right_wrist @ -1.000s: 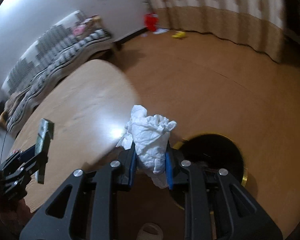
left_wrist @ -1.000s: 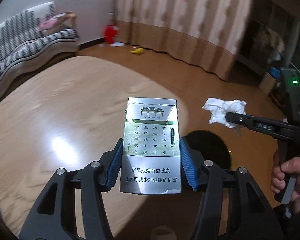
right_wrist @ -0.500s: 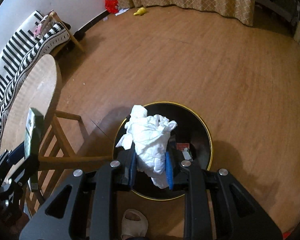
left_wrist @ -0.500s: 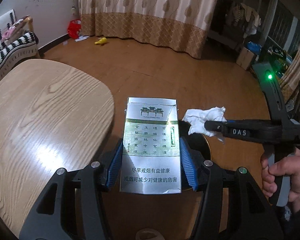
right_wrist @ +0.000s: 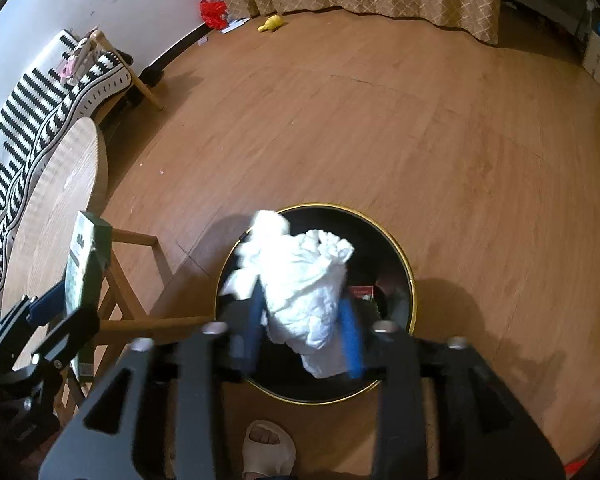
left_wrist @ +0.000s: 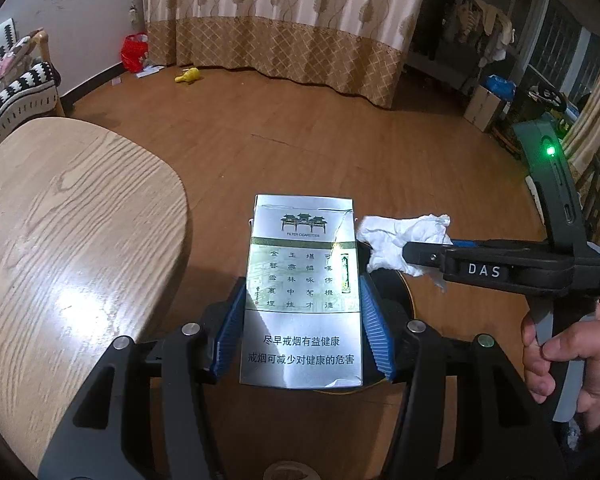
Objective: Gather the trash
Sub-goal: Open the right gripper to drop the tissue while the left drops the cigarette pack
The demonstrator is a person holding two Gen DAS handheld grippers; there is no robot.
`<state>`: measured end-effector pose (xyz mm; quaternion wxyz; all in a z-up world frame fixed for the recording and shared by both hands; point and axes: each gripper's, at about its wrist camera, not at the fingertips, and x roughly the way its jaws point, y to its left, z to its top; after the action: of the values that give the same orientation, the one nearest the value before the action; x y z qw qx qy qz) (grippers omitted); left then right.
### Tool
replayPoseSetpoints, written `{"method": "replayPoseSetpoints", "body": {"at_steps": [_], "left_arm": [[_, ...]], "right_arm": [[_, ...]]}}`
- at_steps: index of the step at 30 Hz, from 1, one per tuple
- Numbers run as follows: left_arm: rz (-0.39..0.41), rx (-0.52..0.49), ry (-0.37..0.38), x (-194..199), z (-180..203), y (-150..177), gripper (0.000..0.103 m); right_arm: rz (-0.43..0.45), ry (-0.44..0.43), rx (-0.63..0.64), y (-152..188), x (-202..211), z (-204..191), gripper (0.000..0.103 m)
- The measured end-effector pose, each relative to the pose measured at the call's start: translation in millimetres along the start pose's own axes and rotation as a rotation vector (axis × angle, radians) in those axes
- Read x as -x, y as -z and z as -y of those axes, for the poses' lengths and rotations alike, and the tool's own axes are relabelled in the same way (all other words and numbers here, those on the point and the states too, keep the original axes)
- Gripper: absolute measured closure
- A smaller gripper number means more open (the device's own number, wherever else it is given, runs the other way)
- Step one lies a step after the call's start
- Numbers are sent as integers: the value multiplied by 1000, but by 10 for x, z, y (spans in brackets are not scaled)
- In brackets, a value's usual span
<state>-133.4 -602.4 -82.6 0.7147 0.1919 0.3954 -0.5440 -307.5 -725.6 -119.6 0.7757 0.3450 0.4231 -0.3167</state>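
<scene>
My left gripper (left_wrist: 302, 300) is shut on a silver and green cigarette pack (left_wrist: 302, 292), held upright past the table's edge and beside the bin. The right wrist view shows the same pack (right_wrist: 86, 264) at the left. My right gripper (right_wrist: 302, 320) hangs over the black, gold-rimmed bin (right_wrist: 400, 252). Its jaws are opening, with a crumpled white tissue (right_wrist: 304, 276) loose between the spread blue pads. In the left wrist view the tissue (left_wrist: 400, 236) shows at the tip of the right gripper (left_wrist: 420, 258), and a hand holds its handle. Some trash lies inside the bin.
The round wooden table (left_wrist: 60, 240) is at the left, its legs next to the bin. A striped sofa (right_wrist: 40, 120) stands behind it. A foot in a slipper (right_wrist: 268, 448) is just in front of the bin. A yellow toy (left_wrist: 188, 76) and a red bag (left_wrist: 134, 50) lie by the curtain.
Both grippers swung from over the table to the bin. The right jaws have spread apart and the tissue sits loose between them. The left grip on the pack is unchanged.
</scene>
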Motion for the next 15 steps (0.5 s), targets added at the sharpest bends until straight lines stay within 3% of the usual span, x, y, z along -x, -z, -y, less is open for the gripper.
{"method": "replayPoseSetpoints", "body": {"at_steps": [2,15], "left_arm": [[-3,0,2,8,-14,49,49],[-26,0,16,-96,14,24,49]], "right_arm": [[22,2,-9,-4,41,29,30],[55,-4,-29,28,145,78,30]]}}
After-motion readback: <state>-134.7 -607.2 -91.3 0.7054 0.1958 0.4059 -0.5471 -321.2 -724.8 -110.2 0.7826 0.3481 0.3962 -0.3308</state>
